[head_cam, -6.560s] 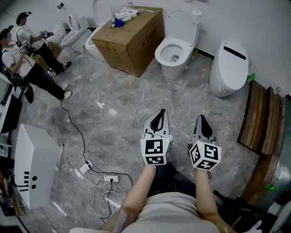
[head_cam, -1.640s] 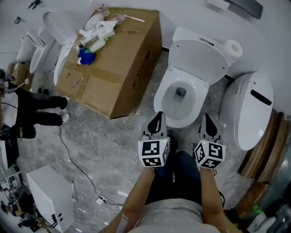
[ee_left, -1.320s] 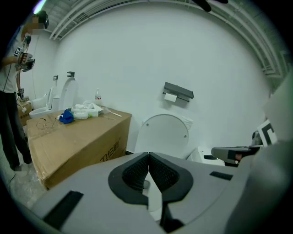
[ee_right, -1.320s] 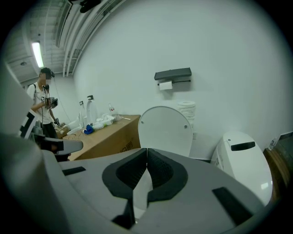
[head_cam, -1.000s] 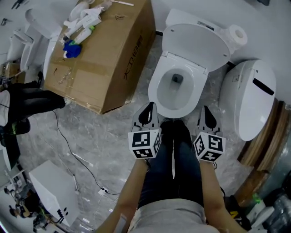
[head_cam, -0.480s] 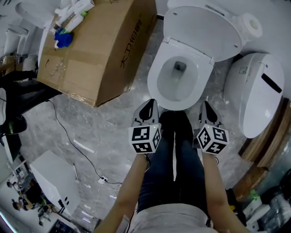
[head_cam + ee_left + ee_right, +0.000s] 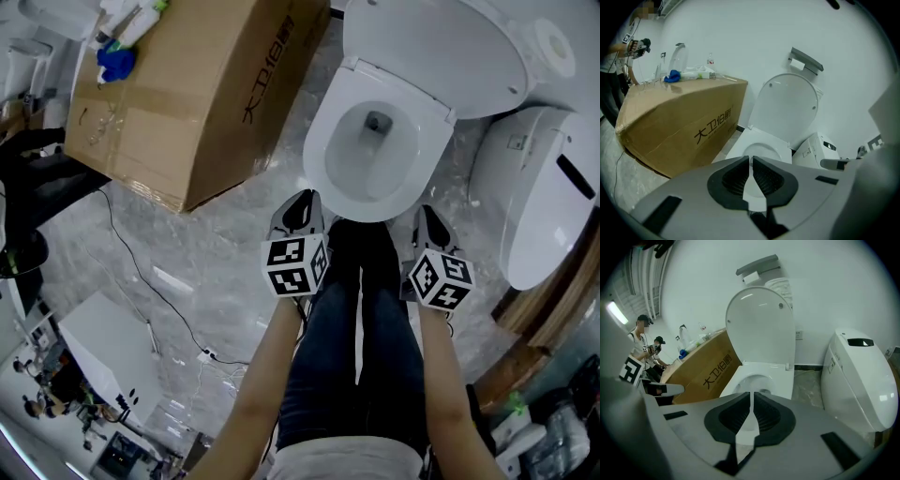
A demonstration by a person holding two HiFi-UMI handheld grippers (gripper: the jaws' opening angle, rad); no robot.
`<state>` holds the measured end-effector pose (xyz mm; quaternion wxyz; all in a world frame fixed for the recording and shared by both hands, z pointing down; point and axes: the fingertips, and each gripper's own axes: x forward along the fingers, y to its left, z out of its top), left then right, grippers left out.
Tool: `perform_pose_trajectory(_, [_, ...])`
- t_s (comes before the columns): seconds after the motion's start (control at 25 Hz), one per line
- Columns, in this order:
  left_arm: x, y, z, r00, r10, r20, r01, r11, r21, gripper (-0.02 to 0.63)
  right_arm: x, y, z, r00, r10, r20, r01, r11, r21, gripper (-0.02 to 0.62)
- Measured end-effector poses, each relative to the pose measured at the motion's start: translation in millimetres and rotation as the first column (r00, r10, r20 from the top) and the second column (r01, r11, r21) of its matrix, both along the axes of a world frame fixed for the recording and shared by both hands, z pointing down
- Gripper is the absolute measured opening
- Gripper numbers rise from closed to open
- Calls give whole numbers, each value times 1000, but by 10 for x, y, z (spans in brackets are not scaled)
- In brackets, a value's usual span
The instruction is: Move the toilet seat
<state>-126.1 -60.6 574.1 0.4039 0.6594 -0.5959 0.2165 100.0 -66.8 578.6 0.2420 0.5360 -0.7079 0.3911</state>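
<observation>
A white toilet (image 7: 375,150) stands in front of me with its lid (image 7: 441,47) raised against the wall; the seat ring (image 7: 342,183) lies flat on the bowl. My left gripper (image 7: 302,208) hangs shut and empty by the bowl's front left edge. On the other side, my right gripper (image 7: 428,223) is shut on nothing near the front right edge. In the left gripper view the jaws (image 7: 751,161) meet over the seat (image 7: 761,145), with the lid (image 7: 787,105) upright behind. The right gripper view has its closed jaws (image 7: 751,397) before the bowl (image 7: 759,378) and raised lid (image 7: 761,324).
A large cardboard box (image 7: 187,94) with bottles and a blue object on top stands left of the toilet. A second white toilet (image 7: 544,202) with its lid down sits to the right. A cable (image 7: 141,281) runs over the grey marble floor. People (image 7: 644,345) stand far left.
Both grippers have sunk toward the toilet's front rim, and the view has closed in on the bowl. The lid and seat have not moved.
</observation>
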Motion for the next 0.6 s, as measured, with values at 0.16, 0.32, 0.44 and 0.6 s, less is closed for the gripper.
perform_pose_trajectory(0.16, [20, -21, 240, 1000, -2, -10, 2, 1000, -24, 28, 58, 10, 268, 1000, -18, -23, 17, 1000, -23, 18])
perform_pose_trajectory(0.32, [41, 20, 501, 999, -30, -41, 27, 998, -56, 48, 111, 20, 593, 1000, 17, -15, -18, 998, -65, 29])
perform_pose_trajectory(0.44, [54, 97, 707, 998, -40, -47, 35, 995, -95, 68, 141, 49, 815, 999, 36, -1, -35, 993, -109, 112])
perform_pose_trajectory(0.6, [33, 200, 960, 999, -28, -35, 22, 990, -140, 89, 166, 61, 1063, 999, 44, -3, -44, 989, -143, 115])
